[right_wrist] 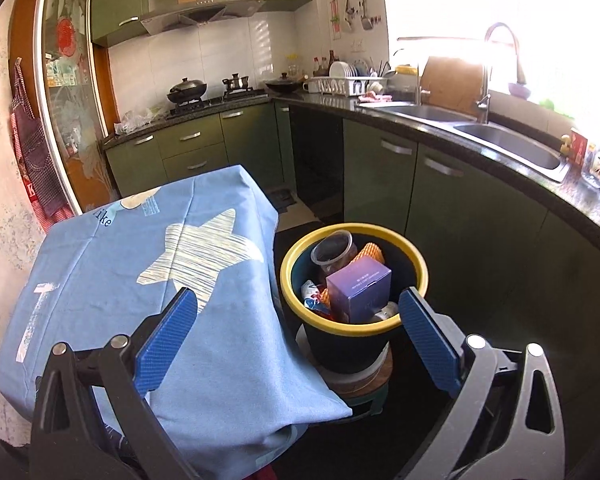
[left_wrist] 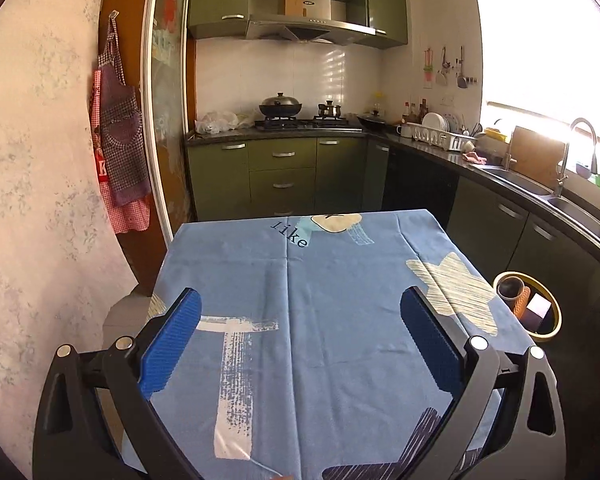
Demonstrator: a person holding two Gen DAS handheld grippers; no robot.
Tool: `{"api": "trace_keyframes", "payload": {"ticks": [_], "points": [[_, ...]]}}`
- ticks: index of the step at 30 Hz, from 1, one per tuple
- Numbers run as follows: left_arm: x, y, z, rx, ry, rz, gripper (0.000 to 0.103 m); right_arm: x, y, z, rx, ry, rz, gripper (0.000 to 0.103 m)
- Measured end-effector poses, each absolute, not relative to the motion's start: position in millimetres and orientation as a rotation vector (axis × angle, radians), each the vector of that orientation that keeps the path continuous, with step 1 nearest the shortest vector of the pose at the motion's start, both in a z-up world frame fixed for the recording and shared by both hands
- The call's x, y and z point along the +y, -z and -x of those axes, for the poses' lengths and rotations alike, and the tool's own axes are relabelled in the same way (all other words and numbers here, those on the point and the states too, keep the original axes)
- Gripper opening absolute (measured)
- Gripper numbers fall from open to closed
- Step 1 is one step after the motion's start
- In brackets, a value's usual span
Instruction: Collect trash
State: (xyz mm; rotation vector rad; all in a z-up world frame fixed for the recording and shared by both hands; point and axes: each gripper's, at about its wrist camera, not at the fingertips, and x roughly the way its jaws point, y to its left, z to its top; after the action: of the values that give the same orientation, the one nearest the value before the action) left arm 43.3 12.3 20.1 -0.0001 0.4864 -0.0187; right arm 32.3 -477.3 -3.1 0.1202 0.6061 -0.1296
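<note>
Hovering with blue pads spread and empty, the right gripper (right_wrist: pixel 298 312) and left gripper (left_wrist: pixel 300 320) hold nothing. Lower centre of the right view, the yellow-rimmed dark plastic bin (right_wrist: pixel 296 256) holds a light, crushable purple cardboard box (right_wrist: pixel 358 286), best pinched across flat sides.

Home kitchen: green cabinets (left_wrist: pixel 282 178), gas stove (left_wrist: pixel 306 123) with wok (left_wrist: pixel 280 106), range hood (left_wrist: pixel 308 28), double sink (right_wrist: pixel 500 136), dish rack (right_wrist: pixel 346 84), hanging aprons (left_wrist: pixel 120 140).

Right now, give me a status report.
Left gripper open, empty. Right gripper open, empty. Trash bin holds purple box, plastic cup. Nothing blocking.
</note>
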Motion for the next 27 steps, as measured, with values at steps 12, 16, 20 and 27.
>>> {"api": "trace_keyframes", "payload": {"ticks": [12,16,20,27], "points": [[4,-21,-17,0.479,0.029,0.033,0.098,-466,-15,-4,0.547,0.147,-0.074,0.096],[1,-24,-8,0.46,0.031,0.03,0.098,-462,-18,0,0.537,0.141,-0.063,0.096],[2,-29,-3,0.445,0.036,0.041,0.098,-462,-21,3,0.529,0.147,-0.06,0.096],[2,-29,-3,0.448,0.028,0.048,0.098,-462,-21,3,0.529,0.151,-0.056,0.096]]}}
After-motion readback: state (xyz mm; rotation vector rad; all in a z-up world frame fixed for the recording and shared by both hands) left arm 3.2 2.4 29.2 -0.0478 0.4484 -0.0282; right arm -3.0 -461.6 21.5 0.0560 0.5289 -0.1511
